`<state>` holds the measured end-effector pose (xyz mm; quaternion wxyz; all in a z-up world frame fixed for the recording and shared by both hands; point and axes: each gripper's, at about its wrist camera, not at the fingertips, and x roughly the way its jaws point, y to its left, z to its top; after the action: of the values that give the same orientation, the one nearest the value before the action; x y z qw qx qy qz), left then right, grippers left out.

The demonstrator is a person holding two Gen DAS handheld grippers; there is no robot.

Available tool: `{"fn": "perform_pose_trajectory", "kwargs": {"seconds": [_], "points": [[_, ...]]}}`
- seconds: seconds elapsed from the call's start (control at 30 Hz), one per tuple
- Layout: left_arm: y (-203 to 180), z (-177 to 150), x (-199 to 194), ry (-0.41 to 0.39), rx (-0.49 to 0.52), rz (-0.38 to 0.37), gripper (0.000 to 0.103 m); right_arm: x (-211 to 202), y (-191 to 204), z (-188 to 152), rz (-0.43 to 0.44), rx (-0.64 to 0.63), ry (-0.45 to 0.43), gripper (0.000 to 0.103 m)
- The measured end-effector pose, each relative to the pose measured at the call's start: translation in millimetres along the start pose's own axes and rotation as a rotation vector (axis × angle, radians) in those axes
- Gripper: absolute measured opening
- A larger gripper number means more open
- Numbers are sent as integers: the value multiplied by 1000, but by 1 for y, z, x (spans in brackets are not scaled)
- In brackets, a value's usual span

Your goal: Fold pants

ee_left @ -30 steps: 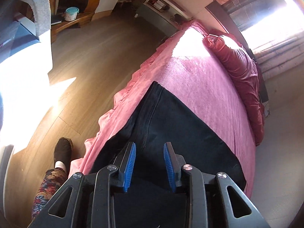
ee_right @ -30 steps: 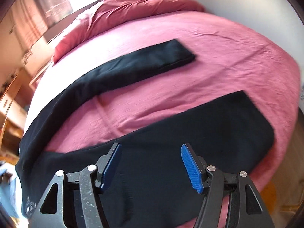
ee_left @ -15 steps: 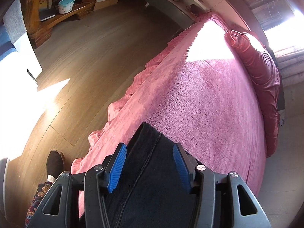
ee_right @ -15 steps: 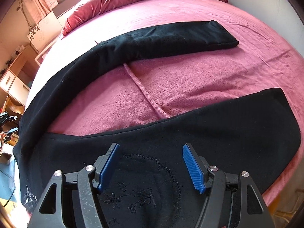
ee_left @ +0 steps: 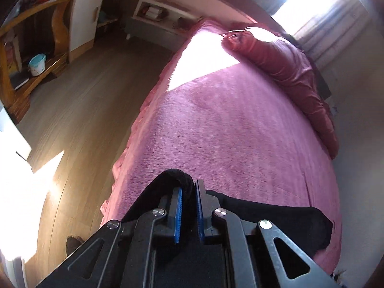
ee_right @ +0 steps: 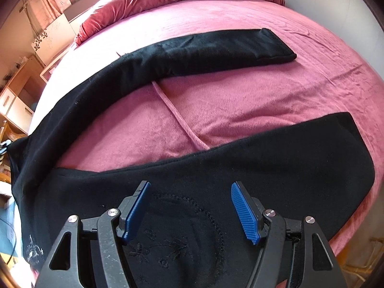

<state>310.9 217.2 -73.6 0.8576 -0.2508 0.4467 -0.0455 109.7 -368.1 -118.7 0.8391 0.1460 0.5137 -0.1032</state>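
Here the left gripper has its jaws pinched tight on a bunched fold of the black pants, which lie spread on the pink bed. The right gripper hangs wide open over the embroidered part, holding nothing, both legs stretching beyond it.

A home bedroom, pink-covered bed filled the middle, red duvet at one o'clock, wooden shelf unit at ten o'clock.

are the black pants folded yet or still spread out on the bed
Spread, not folded. The black pants lie with both legs apart on the pink bedspread. The left gripper pinches one edge; the right gripper is open.
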Motion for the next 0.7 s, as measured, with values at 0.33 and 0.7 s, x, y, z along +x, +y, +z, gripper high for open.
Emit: {"fn": "perform_pose_trajectory", "kwargs": {"seconds": [0.33, 0.7], "points": [[-50, -119, -134, -51, 241, -347, 7, -6, 35, 47, 210, -24, -35, 60], [-28, -185, -185, -49, 231, -399, 7, 35, 100, 143, 414, 49, 16, 46]]}}
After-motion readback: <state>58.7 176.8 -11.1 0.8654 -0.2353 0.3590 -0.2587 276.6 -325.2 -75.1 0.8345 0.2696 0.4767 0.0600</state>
